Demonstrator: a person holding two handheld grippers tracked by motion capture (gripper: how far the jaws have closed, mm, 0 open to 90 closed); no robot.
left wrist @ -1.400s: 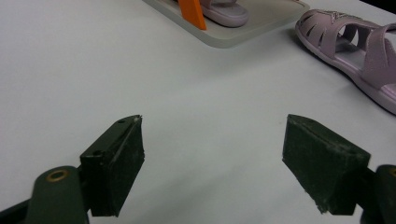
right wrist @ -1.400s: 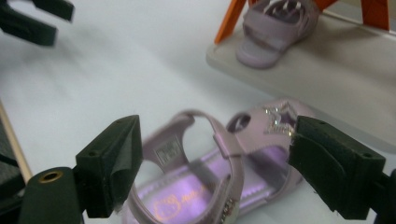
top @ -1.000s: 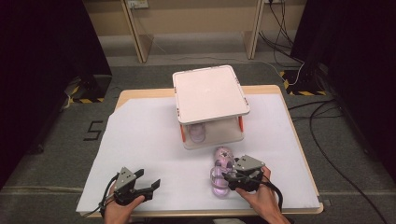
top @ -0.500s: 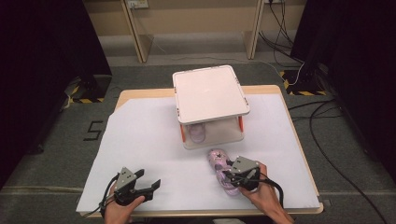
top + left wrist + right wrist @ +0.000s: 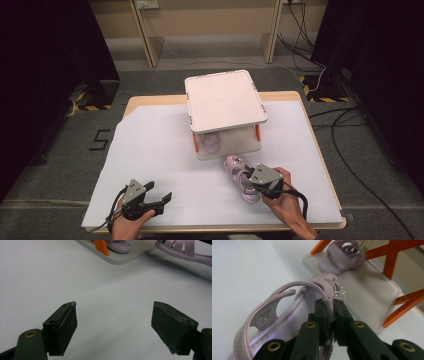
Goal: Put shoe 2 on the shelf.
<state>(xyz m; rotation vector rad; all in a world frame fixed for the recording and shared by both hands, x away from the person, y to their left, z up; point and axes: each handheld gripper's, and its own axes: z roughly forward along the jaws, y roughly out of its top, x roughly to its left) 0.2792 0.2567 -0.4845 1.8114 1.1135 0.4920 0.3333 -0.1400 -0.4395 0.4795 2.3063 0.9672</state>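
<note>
Ahead of you the two-tier rack stands mid-table, one sandal on its lower shelf. A second sandal lies just before the rack, right of centre, toe touching its base.

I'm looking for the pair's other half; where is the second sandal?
In the high view, the second sandal sits on the lower shelf of the white rack, left side, behind the sandal in the right tool.

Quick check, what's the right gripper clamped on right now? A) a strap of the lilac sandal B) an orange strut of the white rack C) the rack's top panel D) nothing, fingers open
A: in the right gripper view the right gripper has its fingers pinched shut on a strap of the lilac sandal, in front of the white rack.
</note>
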